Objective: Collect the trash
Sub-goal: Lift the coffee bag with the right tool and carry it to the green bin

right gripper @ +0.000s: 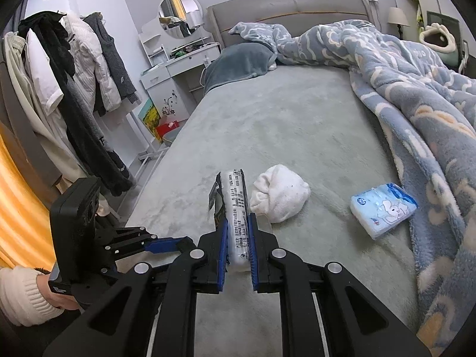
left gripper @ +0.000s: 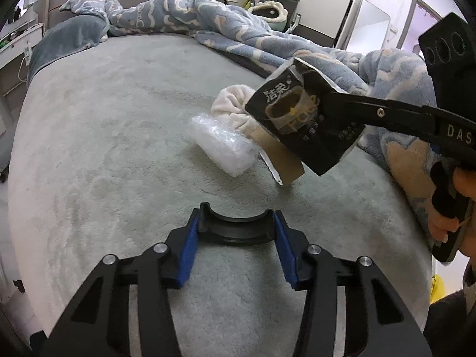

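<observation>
My right gripper (right gripper: pixel 237 239) is shut on a flattened black tissue box (right gripper: pixel 235 208), held edge-on above the bed. In the left wrist view the same box (left gripper: pixel 300 125) shows its black printed face, clamped by the right gripper (left gripper: pixel 336 113) coming in from the right. My left gripper (left gripper: pixel 236 232) is open and empty, low over the grey-green bed cover (left gripper: pixel 119 148). It also shows in the right wrist view (right gripper: pixel 181 242) at the lower left. A clear crumpled plastic wrap (left gripper: pixel 223 145) lies on the bed beyond it.
A rolled white sock (right gripper: pixel 279 196) lies beside the box; it also shows in the left wrist view (left gripper: pixel 235 104). A blue tissue pack (right gripper: pixel 382 208) lies near the blue patterned blanket (right gripper: pixel 416 104). A clothes rack (right gripper: pixel 74 89) and dresser (right gripper: pixel 175 68) stand left of the bed.
</observation>
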A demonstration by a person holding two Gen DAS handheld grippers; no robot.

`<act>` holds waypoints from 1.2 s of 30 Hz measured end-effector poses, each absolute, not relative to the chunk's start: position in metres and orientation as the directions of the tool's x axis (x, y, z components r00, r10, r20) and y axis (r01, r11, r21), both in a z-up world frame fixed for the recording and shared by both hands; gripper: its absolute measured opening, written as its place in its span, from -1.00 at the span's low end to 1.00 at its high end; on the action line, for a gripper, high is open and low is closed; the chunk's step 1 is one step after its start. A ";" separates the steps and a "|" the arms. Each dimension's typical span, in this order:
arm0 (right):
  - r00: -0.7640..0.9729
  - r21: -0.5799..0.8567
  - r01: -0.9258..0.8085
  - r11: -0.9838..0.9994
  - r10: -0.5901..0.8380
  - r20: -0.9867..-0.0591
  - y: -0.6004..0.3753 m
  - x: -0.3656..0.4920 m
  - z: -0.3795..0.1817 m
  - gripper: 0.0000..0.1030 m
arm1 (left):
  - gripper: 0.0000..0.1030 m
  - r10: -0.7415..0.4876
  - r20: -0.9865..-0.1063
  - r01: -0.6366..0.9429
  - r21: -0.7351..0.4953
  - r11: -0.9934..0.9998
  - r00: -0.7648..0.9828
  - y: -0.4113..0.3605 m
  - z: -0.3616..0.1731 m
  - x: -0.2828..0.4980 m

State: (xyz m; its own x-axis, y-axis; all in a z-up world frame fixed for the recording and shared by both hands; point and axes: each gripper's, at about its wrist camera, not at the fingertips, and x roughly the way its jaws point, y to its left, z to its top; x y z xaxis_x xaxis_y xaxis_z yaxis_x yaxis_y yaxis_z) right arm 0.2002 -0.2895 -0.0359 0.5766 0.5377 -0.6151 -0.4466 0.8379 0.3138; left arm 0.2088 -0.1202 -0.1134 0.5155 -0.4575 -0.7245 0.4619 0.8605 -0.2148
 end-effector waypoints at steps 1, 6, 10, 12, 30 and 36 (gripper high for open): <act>0.578 0.313 -0.443 0.840 0.535 -0.616 -0.289 0.200 -0.035 -0.75 | -0.03 -0.455 -0.724 0.460 -0.213 0.862 0.518 -0.120 -0.113 0.208; 0.590 0.317 -0.439 0.841 0.536 -0.604 -0.289 0.196 -0.028 -0.75 | -0.04 -0.452 -0.721 0.458 -0.209 0.864 0.525 -0.119 -0.110 0.203; 0.595 0.316 -0.435 0.843 0.533 -0.601 -0.286 0.192 -0.024 -0.75 | -0.04 -0.449 -0.710 0.447 -0.209 0.870 0.543 -0.113 -0.104 0.198; 0.598 0.315 -0.433 0.844 0.531 -0.600 -0.282 0.189 -0.023 -0.75 | -0.04 -0.444 -0.704 0.438 -0.207 0.875 0.554 -0.109 -0.100 0.196; 0.593 0.328 -0.433 0.839 0.540 -0.598 -0.240 0.135 -0.020 -0.75 | -0.04 -0.365 -0.689 0.361 -0.158 0.919 0.626 -0.056 -0.081 0.137; 0.589 0.333 -0.427 0.841 0.538 -0.603 -0.221 0.115 -0.021 -0.75 | -0.03 -0.334 -0.687 0.329 -0.145 0.933 0.645 -0.032 -0.078 0.114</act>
